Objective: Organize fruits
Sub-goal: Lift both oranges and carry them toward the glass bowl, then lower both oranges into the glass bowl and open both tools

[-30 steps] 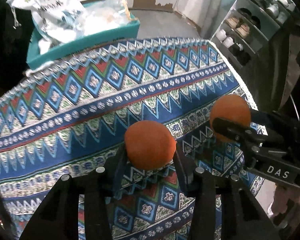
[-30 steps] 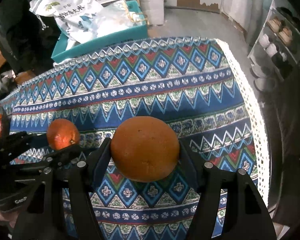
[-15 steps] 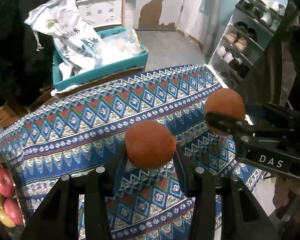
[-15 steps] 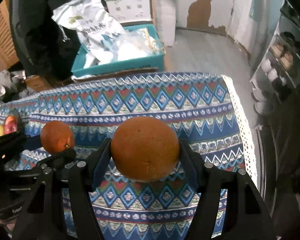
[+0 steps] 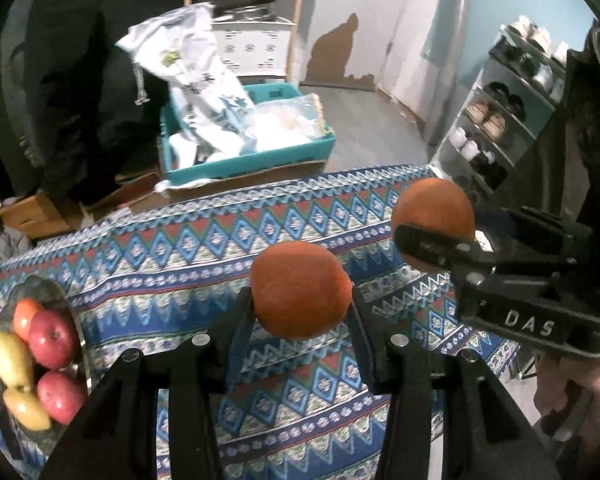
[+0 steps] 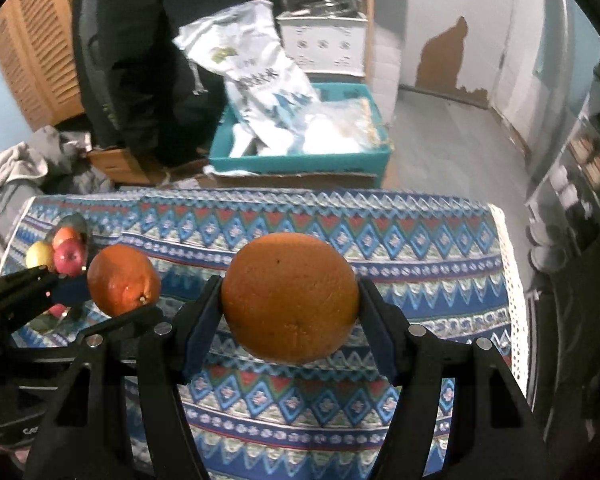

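Two oranges are riding clamped: left gripper (image 5: 302, 316) on darker orange (image 5: 300, 289), right gripper (image 6: 290, 312) on larger orange (image 6: 290, 298); you are carrying both toward the fruit bowl (image 5: 66, 304), lowering gently.

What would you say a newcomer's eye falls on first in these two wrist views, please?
Two round oranges held in the air: the left claw grips the deeper reddish orange, the right claw the larger paler orange, both above the blue, red and white zigzag-patterned tablecloth. Next comes the glass bowl of red apples and yellow fruit at the table's left edge.
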Tool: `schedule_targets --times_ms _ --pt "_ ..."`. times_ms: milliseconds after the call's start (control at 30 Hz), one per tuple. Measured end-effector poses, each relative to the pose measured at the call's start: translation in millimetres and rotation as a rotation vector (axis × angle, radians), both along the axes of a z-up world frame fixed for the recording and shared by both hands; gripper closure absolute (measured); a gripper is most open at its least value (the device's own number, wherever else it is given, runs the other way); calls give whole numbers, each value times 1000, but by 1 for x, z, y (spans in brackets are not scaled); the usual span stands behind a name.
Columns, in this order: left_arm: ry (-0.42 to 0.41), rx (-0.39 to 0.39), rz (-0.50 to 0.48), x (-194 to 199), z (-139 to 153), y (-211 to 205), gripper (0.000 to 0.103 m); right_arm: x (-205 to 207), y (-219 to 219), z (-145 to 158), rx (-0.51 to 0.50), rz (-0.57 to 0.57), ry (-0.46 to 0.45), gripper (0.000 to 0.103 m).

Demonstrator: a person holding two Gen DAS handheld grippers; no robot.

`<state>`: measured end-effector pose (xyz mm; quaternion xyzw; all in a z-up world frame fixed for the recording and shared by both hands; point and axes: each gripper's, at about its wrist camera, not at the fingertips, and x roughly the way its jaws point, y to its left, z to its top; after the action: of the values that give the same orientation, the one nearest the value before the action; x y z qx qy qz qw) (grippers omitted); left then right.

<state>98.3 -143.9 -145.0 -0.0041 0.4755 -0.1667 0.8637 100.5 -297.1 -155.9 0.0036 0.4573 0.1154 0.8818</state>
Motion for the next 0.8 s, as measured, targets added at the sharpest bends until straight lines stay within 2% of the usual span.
schedule_targets --times_ms 300,800 --pt "1 -4 88 -13 5 56 57 1 44 19 29 72 -21 36" --pt "6 -1 221 -37 6 142 57 3 128 28 67 212 -14 36"
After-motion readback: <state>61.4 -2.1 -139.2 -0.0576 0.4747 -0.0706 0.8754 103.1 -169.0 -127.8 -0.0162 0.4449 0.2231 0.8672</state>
